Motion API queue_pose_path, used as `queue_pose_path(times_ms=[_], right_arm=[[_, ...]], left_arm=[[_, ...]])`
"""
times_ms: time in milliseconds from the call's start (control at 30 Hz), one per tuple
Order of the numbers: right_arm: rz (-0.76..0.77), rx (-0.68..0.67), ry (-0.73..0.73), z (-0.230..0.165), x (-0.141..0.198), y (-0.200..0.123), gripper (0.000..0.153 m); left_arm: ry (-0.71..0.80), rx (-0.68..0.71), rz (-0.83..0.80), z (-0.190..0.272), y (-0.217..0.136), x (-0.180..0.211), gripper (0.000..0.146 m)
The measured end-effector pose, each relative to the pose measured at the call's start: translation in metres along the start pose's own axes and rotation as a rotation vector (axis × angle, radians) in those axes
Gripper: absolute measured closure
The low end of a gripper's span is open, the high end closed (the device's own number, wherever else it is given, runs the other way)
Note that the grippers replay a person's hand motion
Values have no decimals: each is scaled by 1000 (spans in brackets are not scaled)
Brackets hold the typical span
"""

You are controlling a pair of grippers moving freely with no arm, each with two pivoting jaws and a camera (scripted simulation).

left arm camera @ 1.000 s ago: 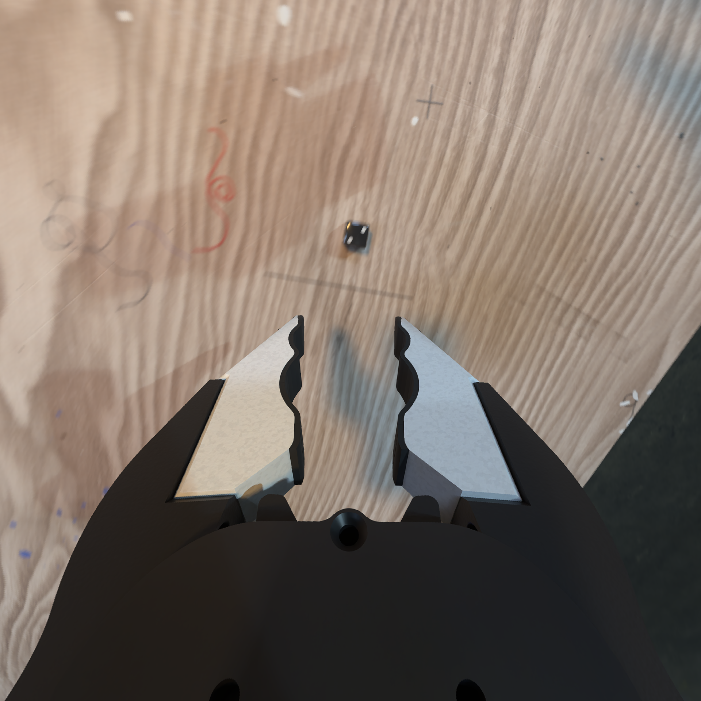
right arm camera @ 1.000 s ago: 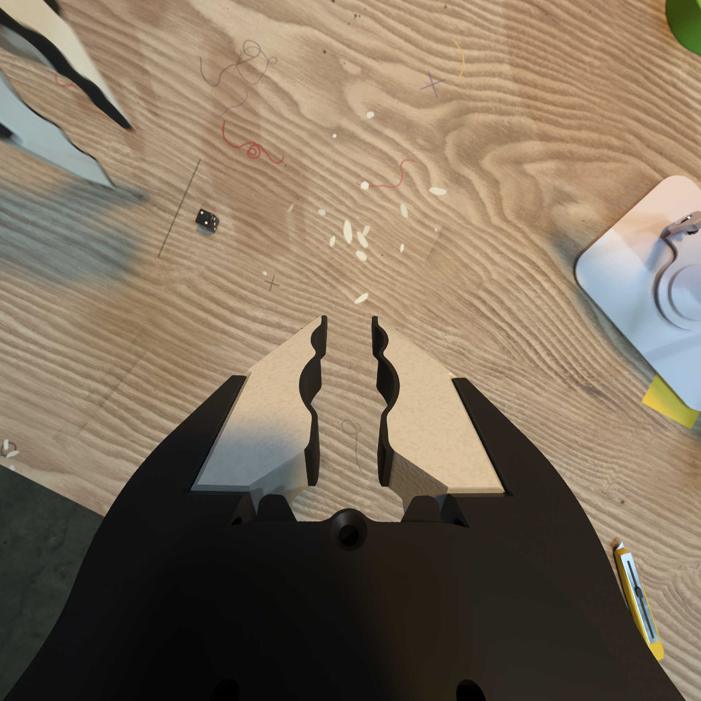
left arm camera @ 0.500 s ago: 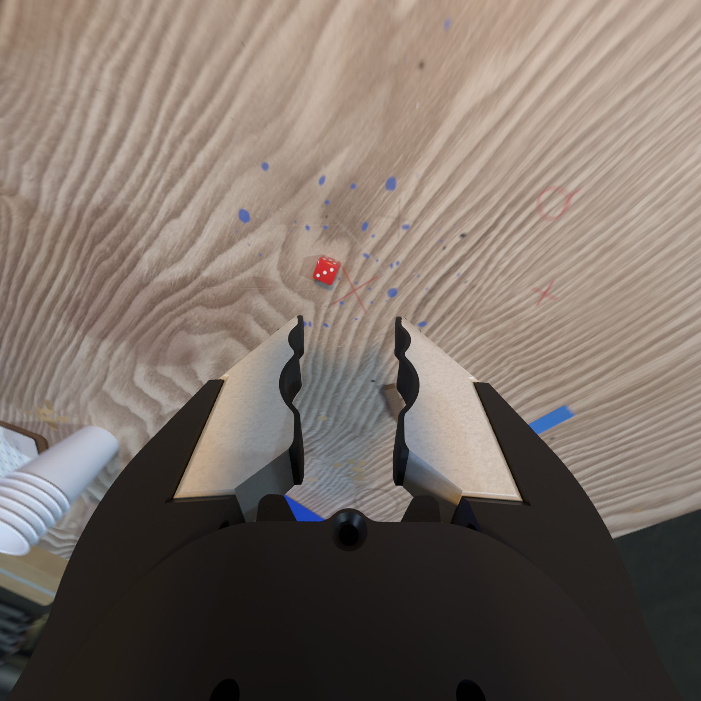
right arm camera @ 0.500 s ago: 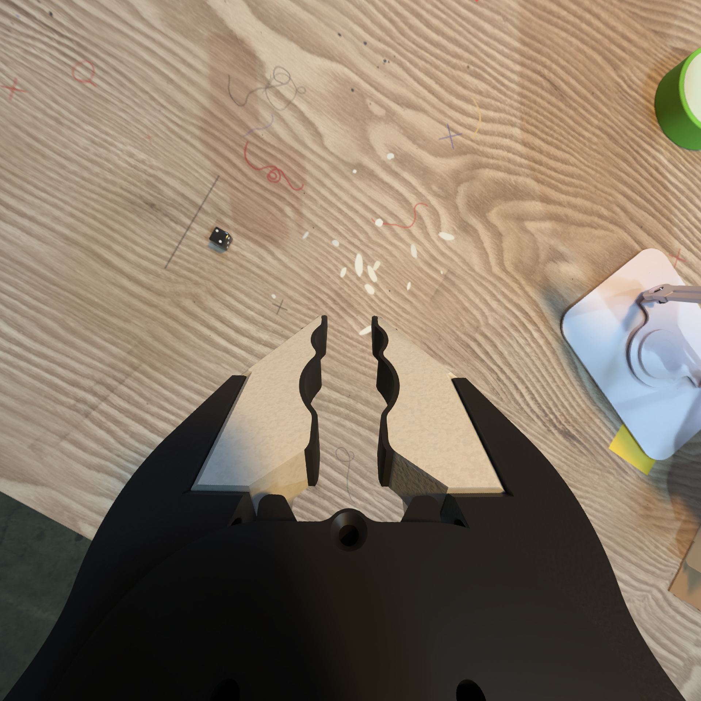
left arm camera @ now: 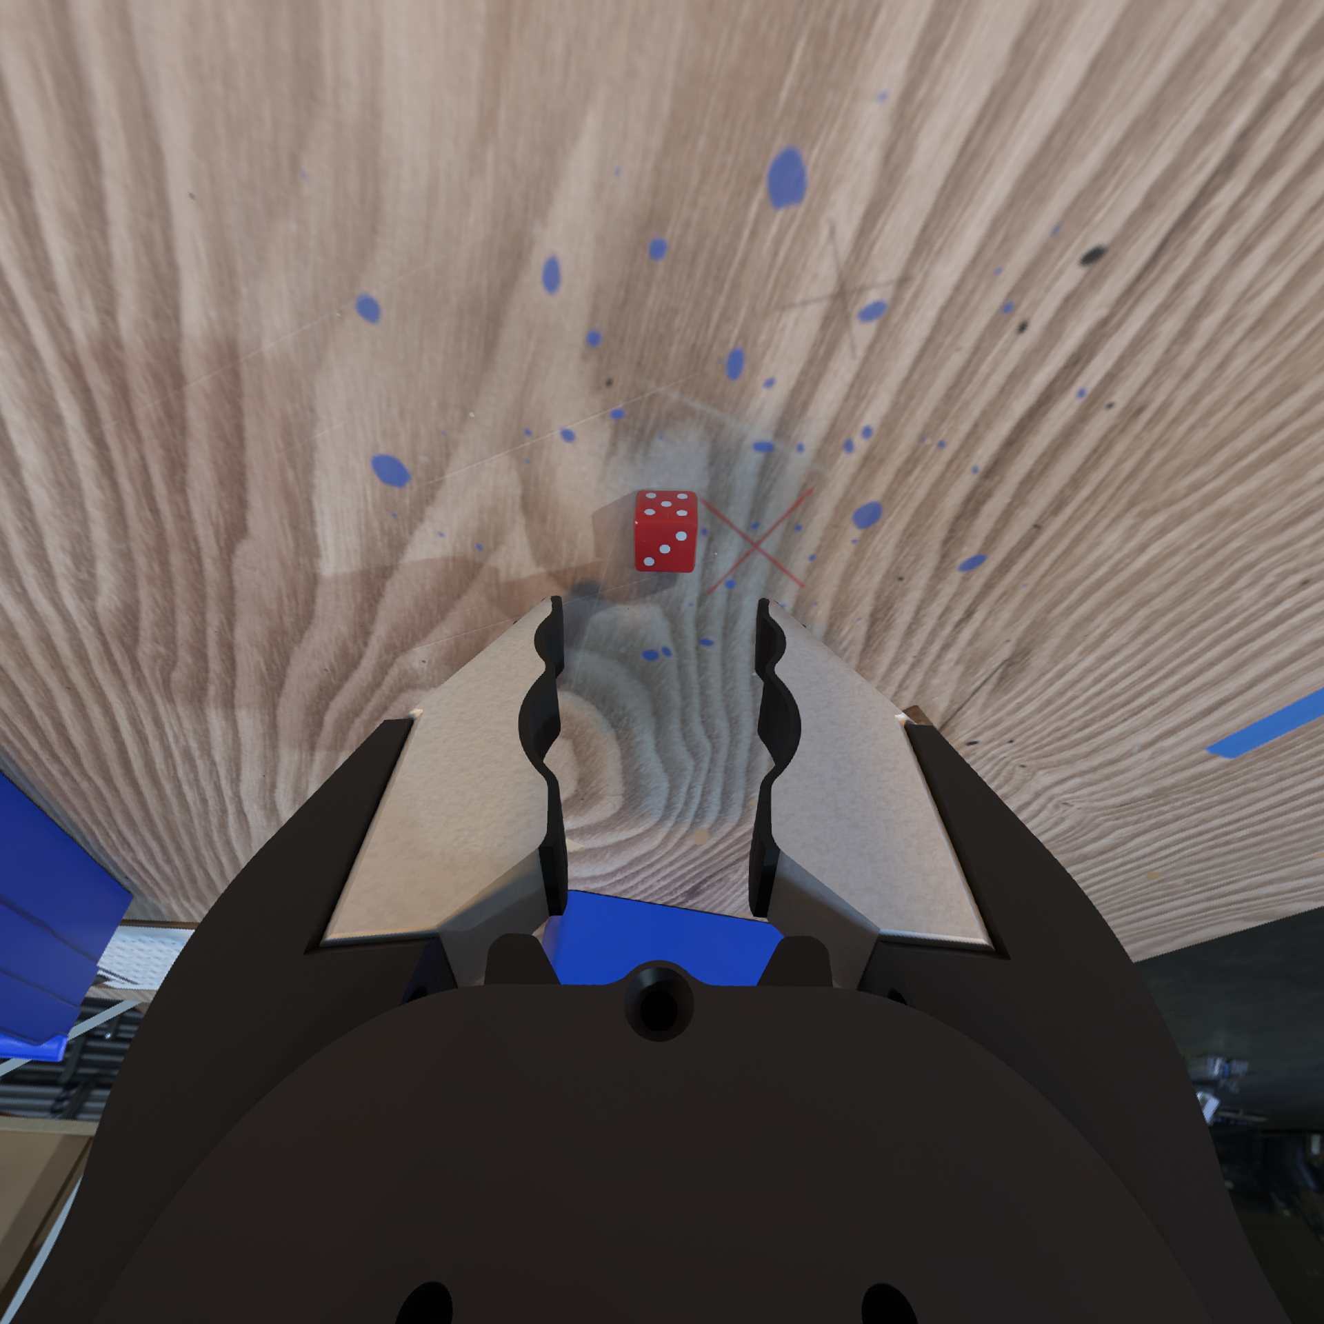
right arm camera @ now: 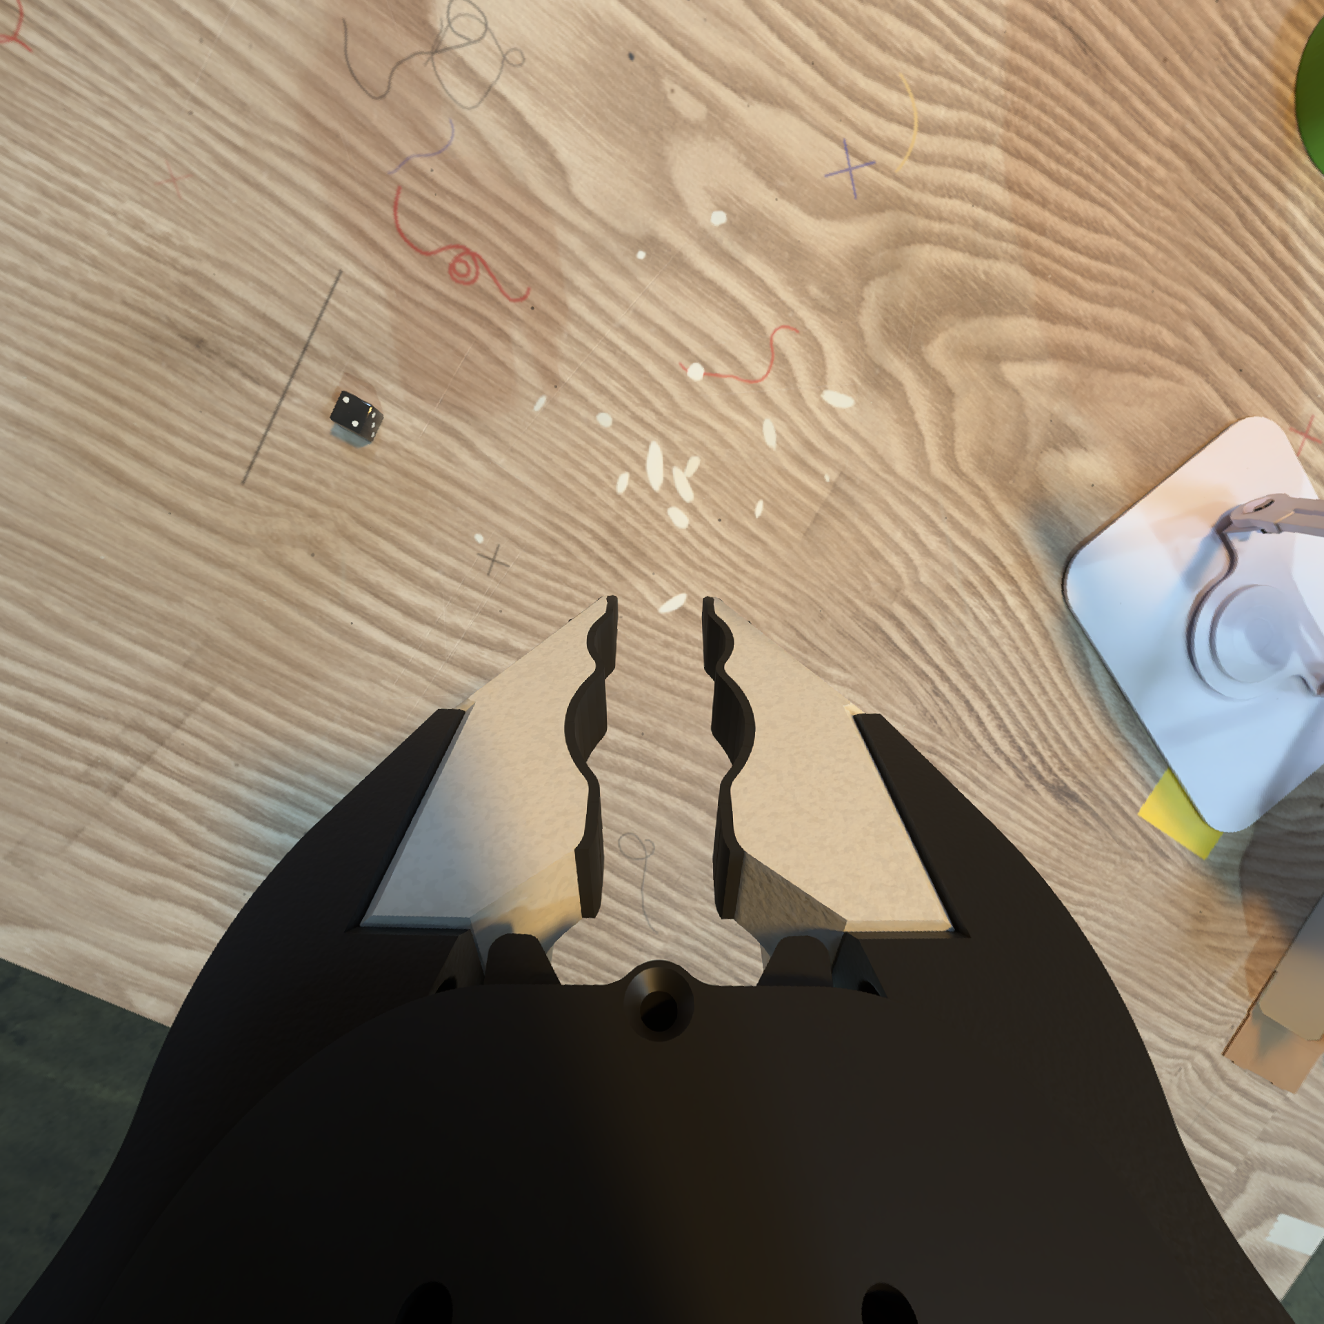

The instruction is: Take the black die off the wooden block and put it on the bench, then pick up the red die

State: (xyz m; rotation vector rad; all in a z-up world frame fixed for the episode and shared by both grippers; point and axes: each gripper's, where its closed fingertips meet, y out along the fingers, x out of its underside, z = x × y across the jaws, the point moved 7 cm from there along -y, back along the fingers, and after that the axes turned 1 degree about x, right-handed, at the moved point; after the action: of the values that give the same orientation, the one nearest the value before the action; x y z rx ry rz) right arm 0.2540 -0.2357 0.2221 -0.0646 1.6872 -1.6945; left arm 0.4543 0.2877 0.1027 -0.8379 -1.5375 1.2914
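Note:
The red die [left arm camera: 665,531] with white pips sits on the wooden bench [left arm camera: 286,358], beside a red cross mark, just ahead of my left gripper [left arm camera: 658,609]. The left gripper is open and empty, its fingertips short of the die. The black die [right arm camera: 356,418] lies on the bench in the right wrist view, far left of my right gripper [right arm camera: 658,605]. The right gripper is open and empty, hovering above white specks. No wooden block shows in either view.
A white square lamp base [right arm camera: 1211,623] stands at the right, with a yellow note [right arm camera: 1175,824] under it and a green object [right arm camera: 1311,93] at the top right. Blue bins [left arm camera: 50,924] lie at the left below the bench edge. A blue tape strip [left arm camera: 1268,723] lies right.
My left gripper has swung away from the black die to the red die and closed in on it, level with its side. The right gripper has drifted slightly and stays open.

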Motion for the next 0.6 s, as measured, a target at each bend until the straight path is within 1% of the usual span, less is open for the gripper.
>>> queue_pose_path(times_ms=[133, 200, 267, 367, 433, 533, 600], right_arm=[[-14, -3, -11, -1, -1, 3, 130], [-21, -6, -16, -2, -1, 4, 130], [-25, -8, -21, -2, 0, 4, 130], [-19, -10, -23, -2, 0, 3, 130], [-11, -9, -24, -2, -1, 2, 131], [10, -5, -29, -4, -3, -1, 131], [38, -5, -40, -7, -8, -4, 131]], left_arm=[[11, 9, -18, -1, 10, -1, 90], [3, 9, -27, -2, 15, -2, 93], [-1, 20, -46, -1, 19, -3, 101], [6, 14, -27, 1, 18, -3, 128], [3, 1, -21, 3, 14, -3, 129], [-31, -31, 89, 4, -8, -1, 129], [-75, -53, 243, 8, -38, -2, 129]])
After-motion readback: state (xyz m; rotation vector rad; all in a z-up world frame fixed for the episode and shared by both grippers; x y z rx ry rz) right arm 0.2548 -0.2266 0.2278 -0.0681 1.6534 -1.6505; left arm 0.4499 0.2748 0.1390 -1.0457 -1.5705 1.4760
